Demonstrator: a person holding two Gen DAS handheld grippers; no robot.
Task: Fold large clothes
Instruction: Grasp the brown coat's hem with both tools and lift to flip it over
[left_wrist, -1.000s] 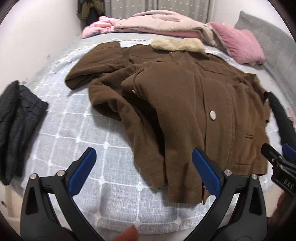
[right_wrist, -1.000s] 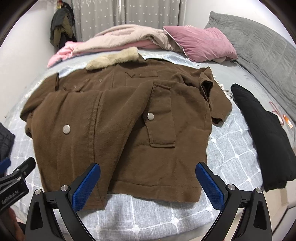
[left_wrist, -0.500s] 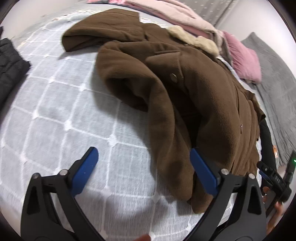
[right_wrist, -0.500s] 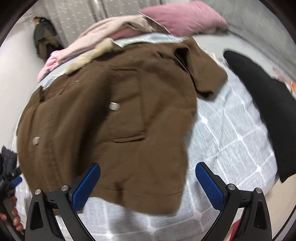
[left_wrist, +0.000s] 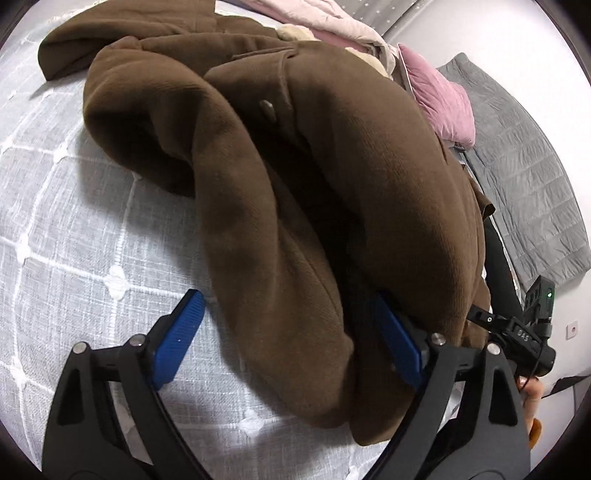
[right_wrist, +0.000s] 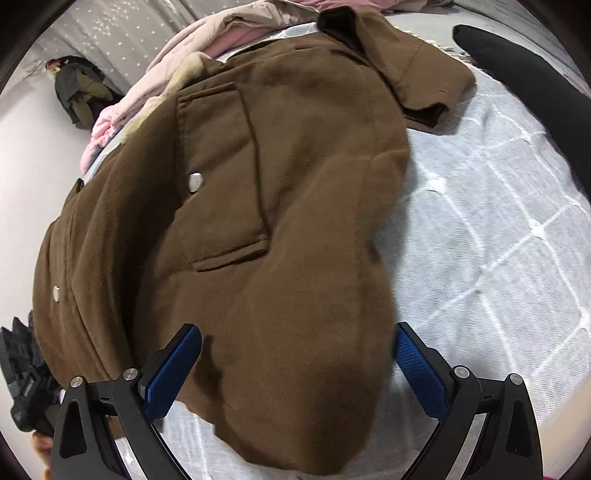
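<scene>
A large brown coat (left_wrist: 295, 177) with a cream fur collar lies spread on a bed with a grey-white grid cover (left_wrist: 66, 229). My left gripper (left_wrist: 288, 343) is open, its blue pads on either side of the coat's near left hem corner, where a sleeve lies folded over the front. My right gripper (right_wrist: 295, 365) is open too, its pads on either side of the near right hem corner of the coat (right_wrist: 258, 221), below the pocket flap. The cloth lies between the jaws of both, and neither is closed on it.
Pink bedding and a pink pillow (left_wrist: 439, 92) lie at the head of the bed beside a grey quilt (left_wrist: 524, 192). A folded black garment (right_wrist: 524, 74) lies right of the coat. The other gripper shows at each view's edge (left_wrist: 517, 328).
Both grippers have moved down and forward from above the bed edge to the coat's hem corners, so the cloth now sits between their open jaws. The coat itself has not moved.
</scene>
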